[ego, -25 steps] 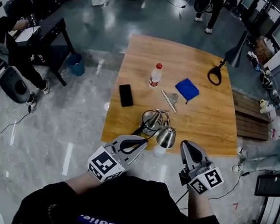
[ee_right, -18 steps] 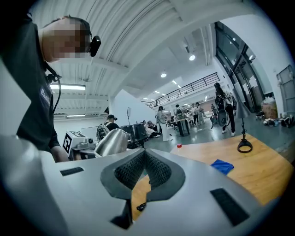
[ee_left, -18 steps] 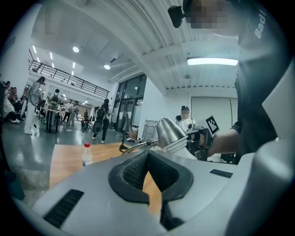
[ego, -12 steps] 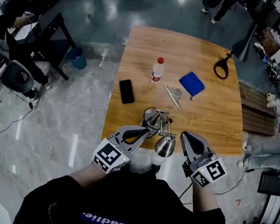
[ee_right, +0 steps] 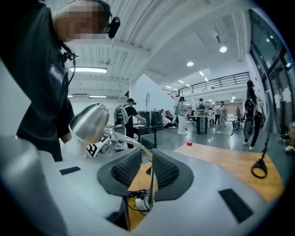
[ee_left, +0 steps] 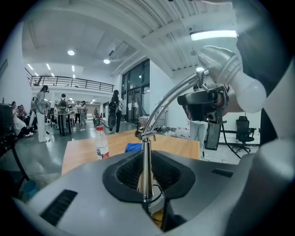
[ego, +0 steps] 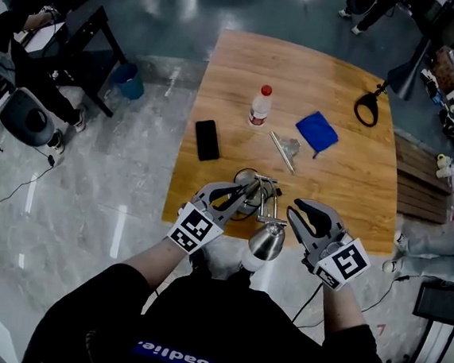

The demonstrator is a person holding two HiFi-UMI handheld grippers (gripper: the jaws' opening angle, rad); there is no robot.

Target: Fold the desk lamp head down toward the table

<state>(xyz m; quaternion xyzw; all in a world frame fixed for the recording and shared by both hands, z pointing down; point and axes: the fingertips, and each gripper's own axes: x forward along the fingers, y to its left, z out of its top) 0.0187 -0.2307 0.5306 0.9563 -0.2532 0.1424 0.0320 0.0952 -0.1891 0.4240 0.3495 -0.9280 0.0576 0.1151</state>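
Note:
The silver desk lamp stands at the near edge of the wooden table [ego: 353,197]. Its head [ego: 267,240] with a white bulb hangs out over the edge toward me, and its round base [ego: 246,188] sits on the wood. My left gripper [ego: 240,194] is at the lamp's upright stem [ee_left: 146,170]; the jaws are opening and the stem stands in the gap without the pads pressing it. My right gripper [ego: 305,218] is just right of the lamp arm, its jaws opening too. Through them I see the curved arm [ee_right: 150,182] and the head [ee_right: 90,122], with nothing gripped.
Farther back on the table are a water bottle [ego: 259,106], a black phone [ego: 207,140], a blue cloth [ego: 316,132], a small metal piece [ego: 282,150] and a black loop [ego: 367,108]. A desk and chair stand at the far left [ego: 72,50]. People stand in the background.
Both grippers have moved forward and inward to the lamp, the left one up to its stem. Their jaws have parted slightly.

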